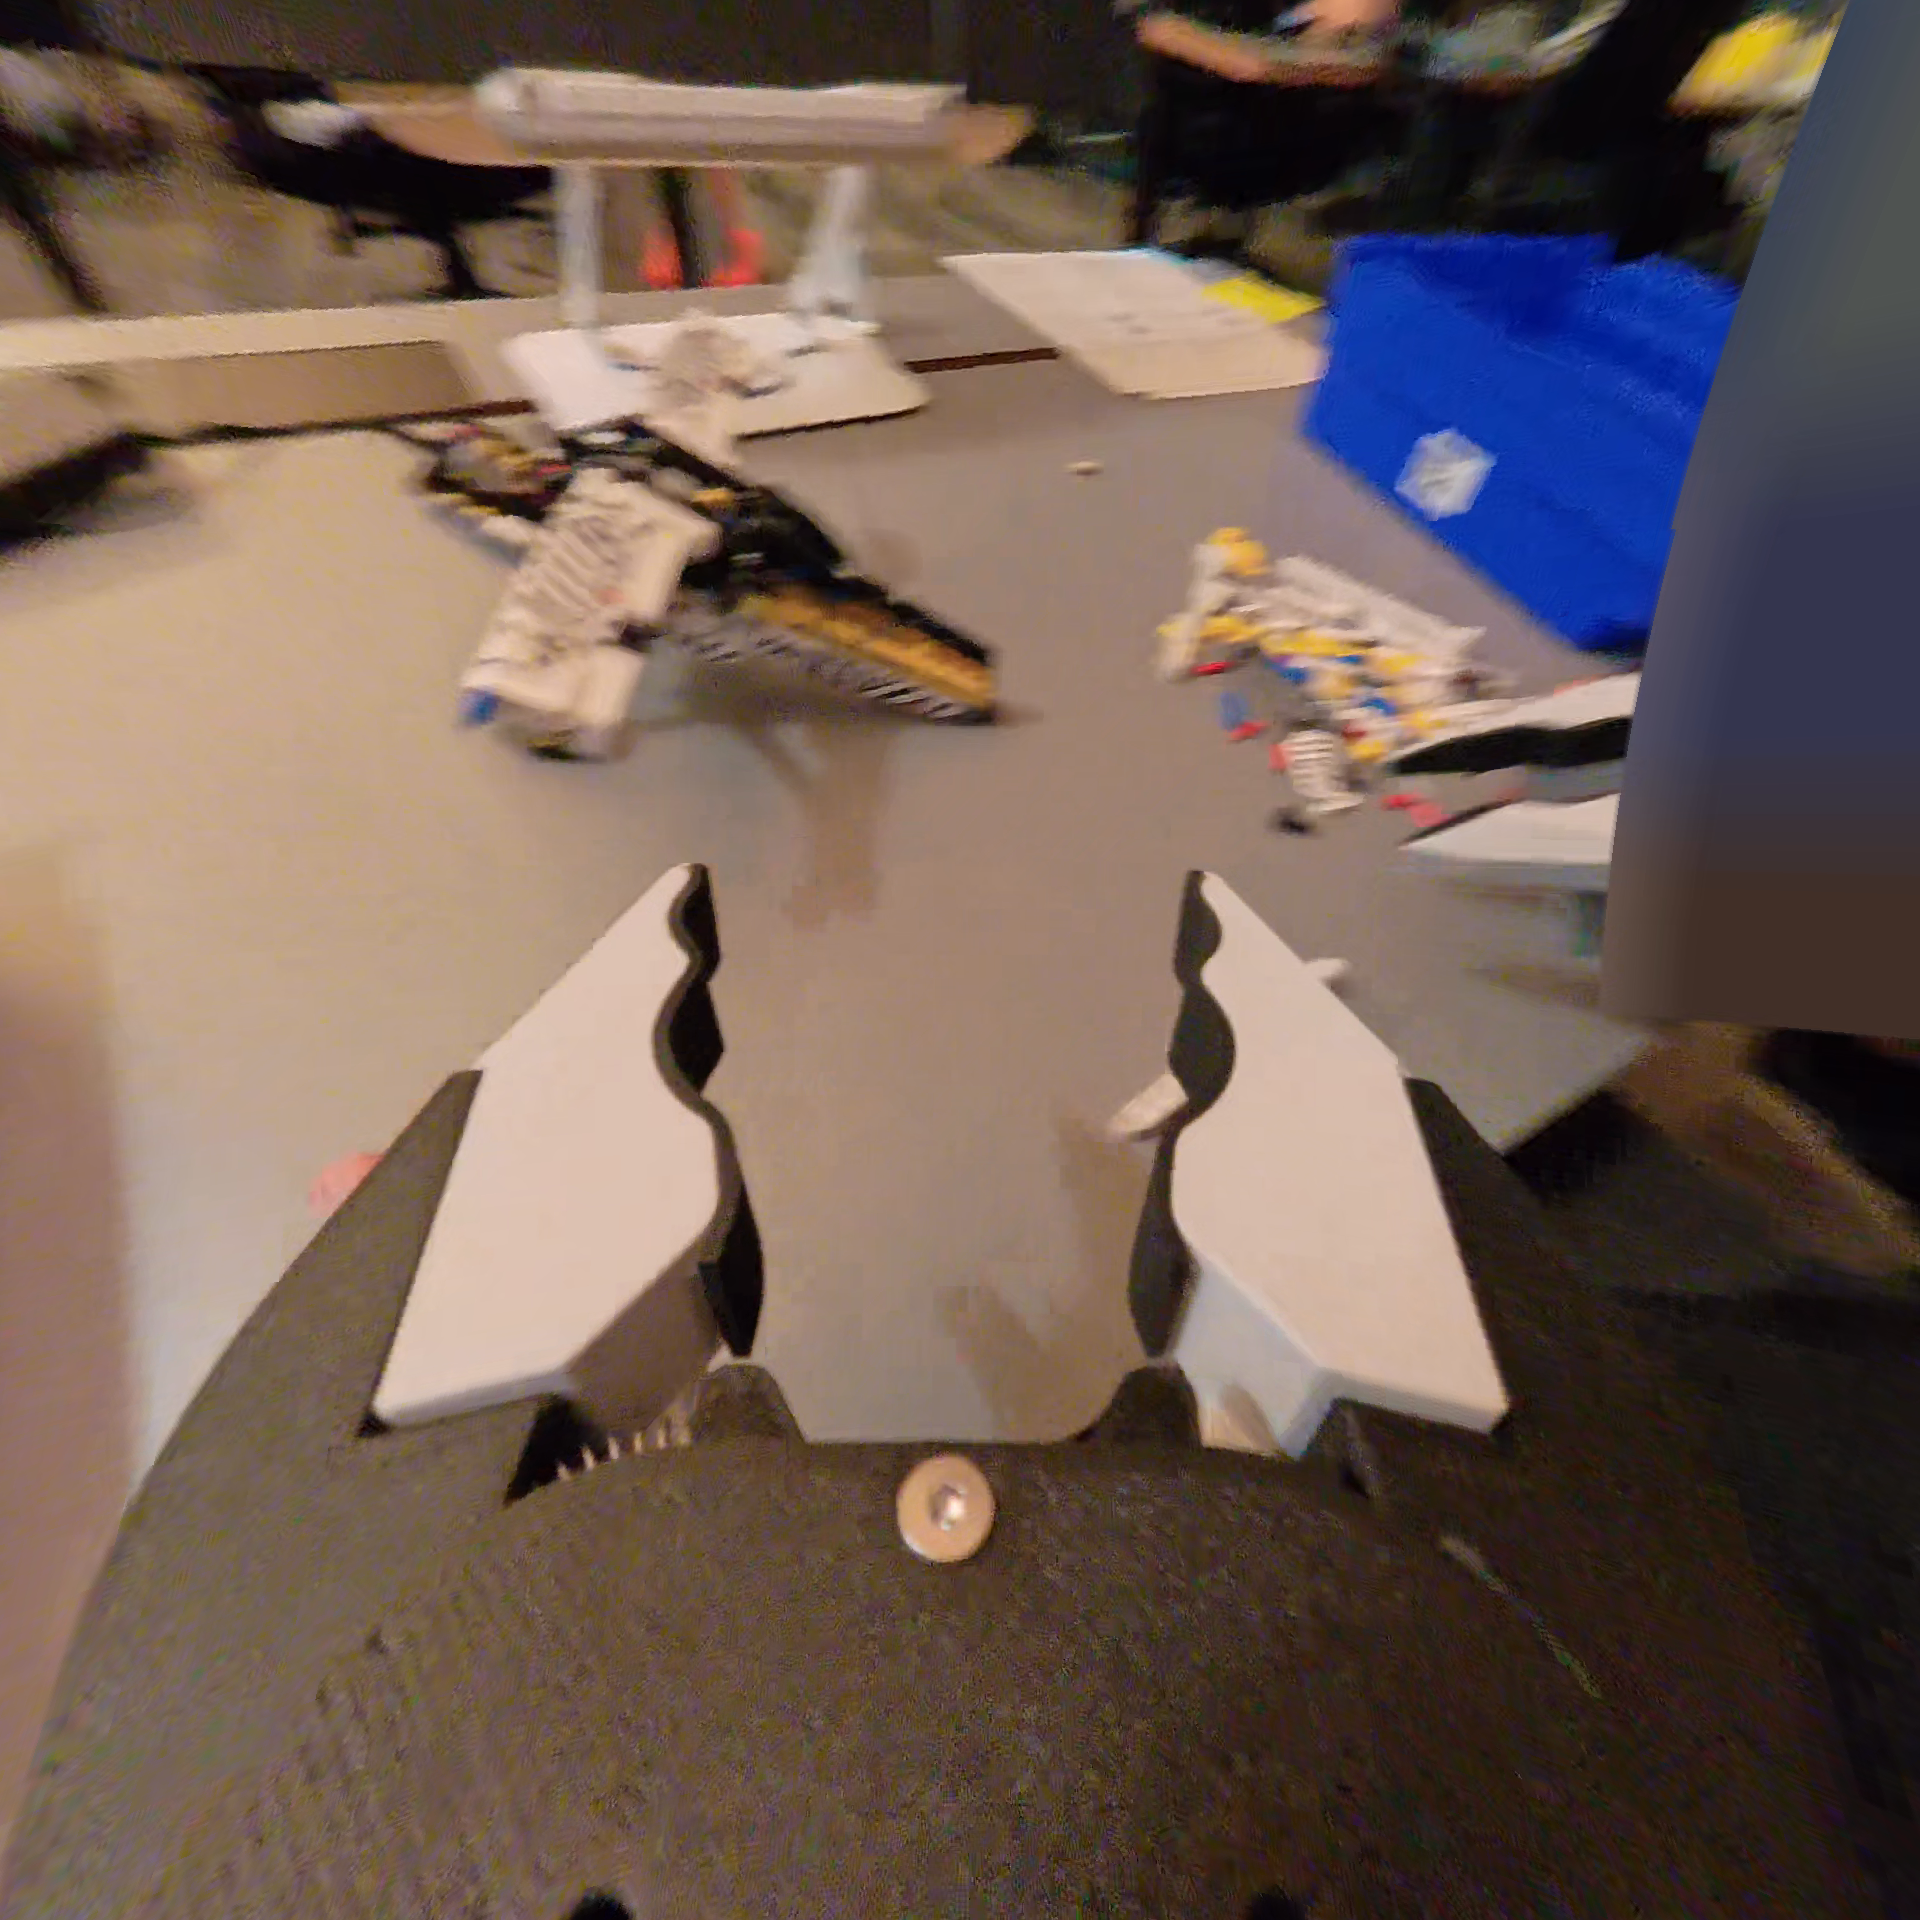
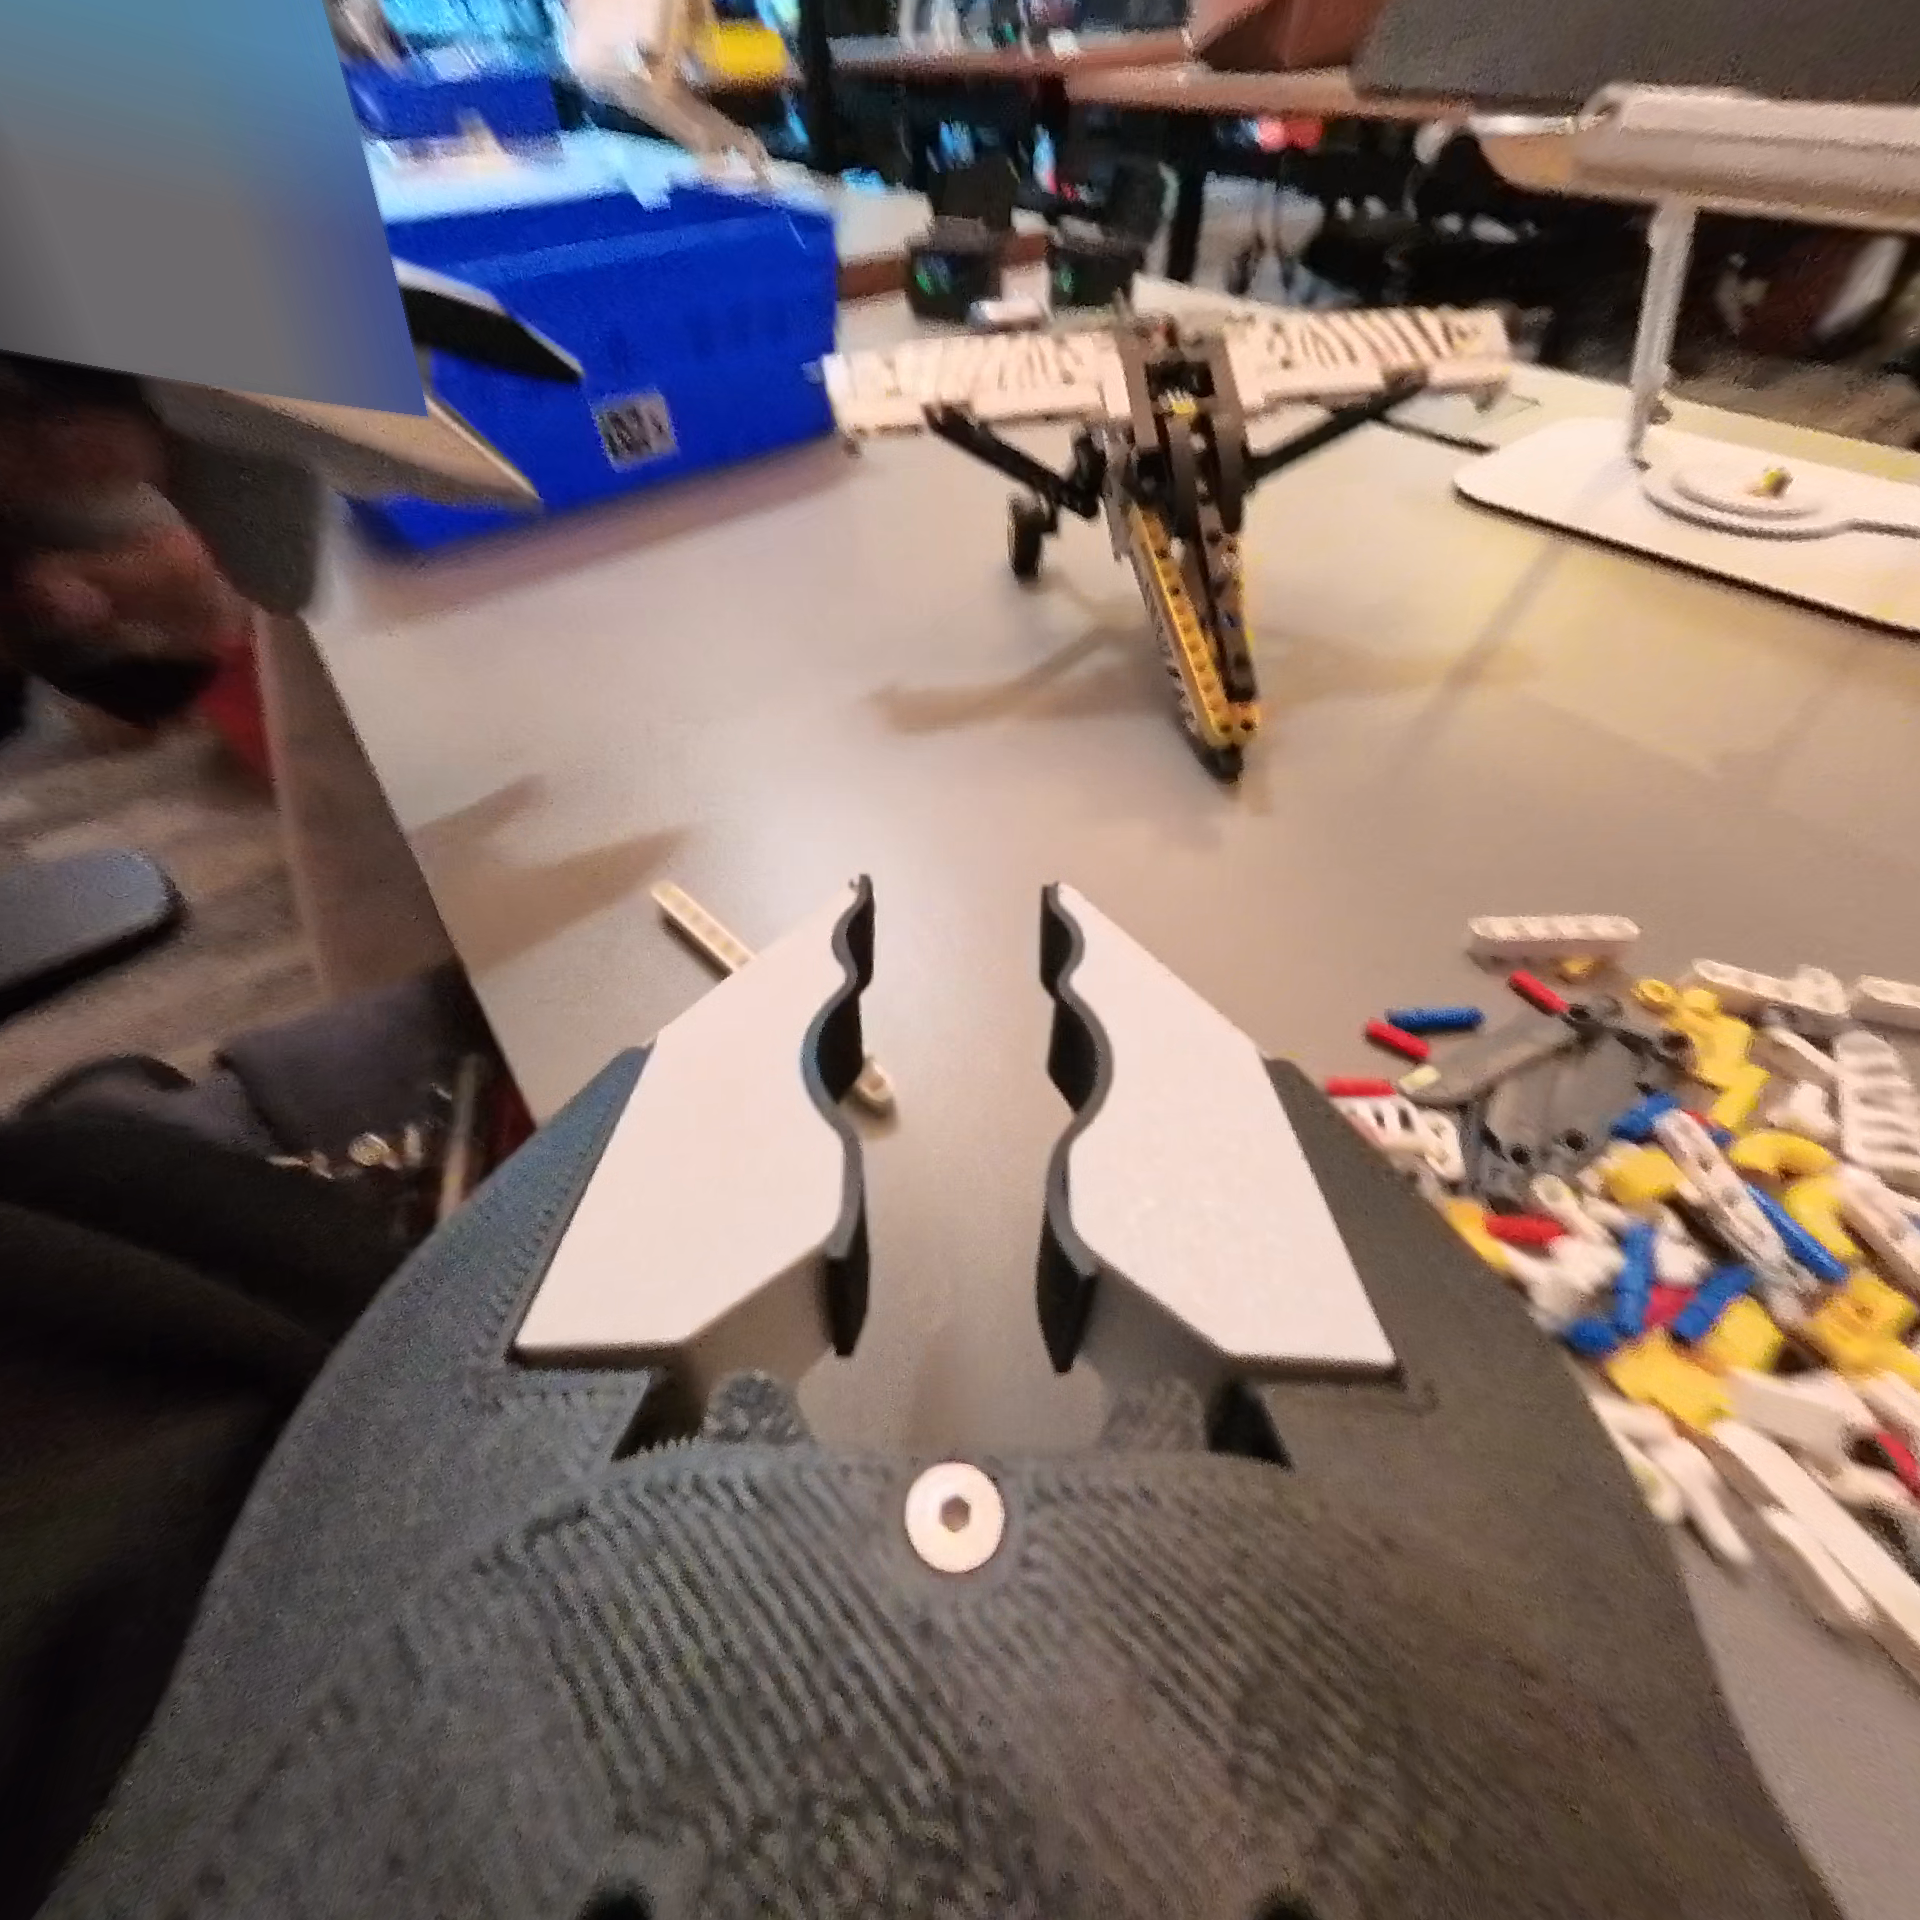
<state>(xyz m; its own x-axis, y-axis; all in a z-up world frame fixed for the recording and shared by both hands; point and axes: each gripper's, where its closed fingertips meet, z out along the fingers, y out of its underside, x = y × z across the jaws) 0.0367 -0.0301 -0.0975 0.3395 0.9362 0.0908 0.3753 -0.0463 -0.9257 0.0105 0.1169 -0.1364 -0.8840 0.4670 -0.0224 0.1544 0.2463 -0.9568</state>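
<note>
The right gripper [image 2: 956, 894] hangs low over the grey table [image 2: 727, 727] with its fingers set narrowly apart and only bare table between them. The nearest thing to it is a slim cream beam [image 2: 698, 933], lying flat just left of the fingertips; its long axis runs from far-left to near-right and passes under the left finger [image 2: 748, 1091], so the beam crosses the fingers at a slant, not in line with the gap. A heap of loose toy bricks [image 2: 1683, 1195] lies near on the right. The left gripper [image 1: 948, 883] has its fingers spread wide over bare table, holding nothing, with a small white piece [image 1: 1143, 1103] just beside its right finger. The half-built model plane [image 2: 1184, 499] stands far ahead, well apart from both.
</note>
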